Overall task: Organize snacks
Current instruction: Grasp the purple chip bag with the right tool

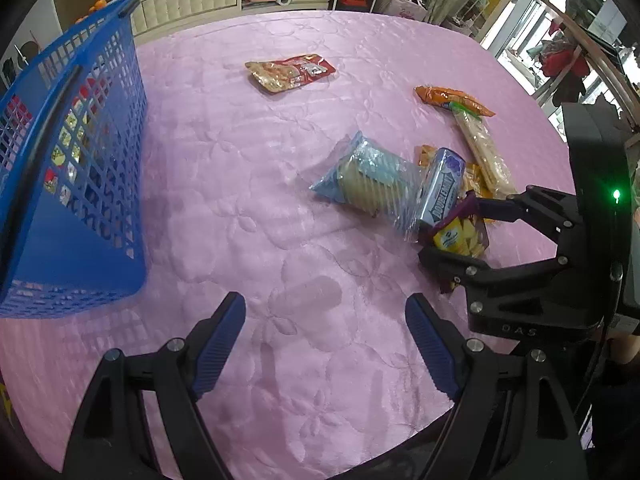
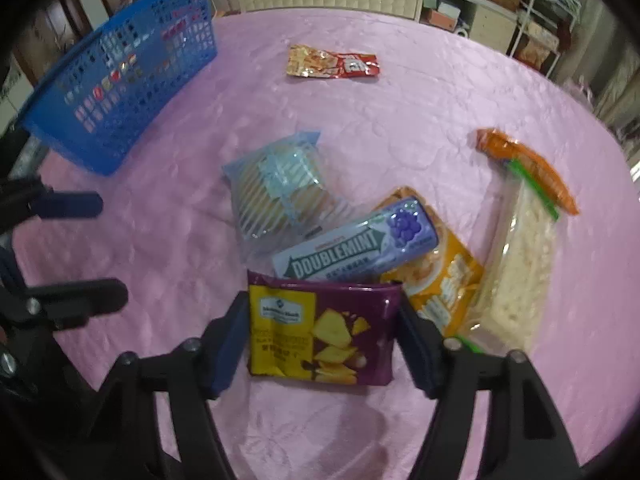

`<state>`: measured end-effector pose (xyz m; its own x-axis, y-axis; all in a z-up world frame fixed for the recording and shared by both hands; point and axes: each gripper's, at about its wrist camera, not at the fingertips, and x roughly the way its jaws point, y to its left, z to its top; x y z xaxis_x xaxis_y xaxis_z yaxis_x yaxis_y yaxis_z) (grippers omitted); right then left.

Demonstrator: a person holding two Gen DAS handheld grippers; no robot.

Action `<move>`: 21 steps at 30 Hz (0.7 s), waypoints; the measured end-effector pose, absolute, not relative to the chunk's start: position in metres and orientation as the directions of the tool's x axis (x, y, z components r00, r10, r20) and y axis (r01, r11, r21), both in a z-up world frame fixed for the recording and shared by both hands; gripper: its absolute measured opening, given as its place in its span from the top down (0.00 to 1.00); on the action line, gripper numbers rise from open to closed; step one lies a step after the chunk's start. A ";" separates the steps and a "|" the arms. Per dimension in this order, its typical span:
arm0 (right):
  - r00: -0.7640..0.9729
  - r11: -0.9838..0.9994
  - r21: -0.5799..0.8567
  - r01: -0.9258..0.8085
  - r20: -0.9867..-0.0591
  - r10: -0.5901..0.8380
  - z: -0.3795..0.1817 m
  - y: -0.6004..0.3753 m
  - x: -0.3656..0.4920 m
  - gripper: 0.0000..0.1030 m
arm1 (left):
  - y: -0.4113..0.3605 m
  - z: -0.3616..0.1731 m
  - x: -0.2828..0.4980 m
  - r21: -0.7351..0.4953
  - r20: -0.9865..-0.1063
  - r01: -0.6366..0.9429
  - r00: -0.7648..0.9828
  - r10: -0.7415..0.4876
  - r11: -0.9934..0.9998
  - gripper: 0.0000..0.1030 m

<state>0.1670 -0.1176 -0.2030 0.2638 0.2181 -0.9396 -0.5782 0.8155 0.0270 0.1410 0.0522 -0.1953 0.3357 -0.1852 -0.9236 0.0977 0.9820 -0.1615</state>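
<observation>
A purple and yellow chip packet (image 2: 320,336) lies on the pink cloth, and my right gripper (image 2: 322,304) is shut on it, both pads against its side edges. Its top edge tucks under a Doublemint pack (image 2: 352,244), which leans on a blue-striped biscuit bag (image 2: 280,192) and an orange packet (image 2: 444,276). In the left wrist view the right gripper (image 1: 448,228) straddles that packet (image 1: 460,240). My left gripper (image 1: 325,300) hangs open over bare cloth with nothing between its fingers. The blue mesh basket (image 1: 80,160) stands at the left with several snacks inside.
A red packet (image 1: 292,72) lies alone toward the far side of the table. At the right a long clear bag of pale sticks (image 2: 516,264) lies beside an orange stick pack (image 2: 528,168). Cabinets and shelves (image 1: 192,0) stand behind the round table.
</observation>
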 end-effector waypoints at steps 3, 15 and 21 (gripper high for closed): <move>0.267 0.821 0.026 -0.571 -0.939 0.216 -0.200 -0.123 0.164 0.36 | 0.051 -0.192 0.143 -0.159 -0.919 0.114 0.345 -0.189 0.981 0.22; 0.328 0.886 0.087 -0.455 -0.909 0.258 -0.165 -0.159 0.178 0.39 | 0.024 -0.177 0.173 -0.115 -0.910 0.241 0.364 -0.200 0.964 0.22; 0.326 0.909 0.120 -0.399 -0.908 0.263 -0.167 -0.170 0.183 0.39 | 0.010 -0.190 0.201 -0.082 -0.922 0.311 0.338 -0.191 0.947 0.22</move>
<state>0.1829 -0.1705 -0.1675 0.3265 0.2633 -0.9078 -0.3987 0.9092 0.1203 0.2007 0.0098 -0.1905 0.3381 -0.1909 -0.9215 0.3105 0.9470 -0.0822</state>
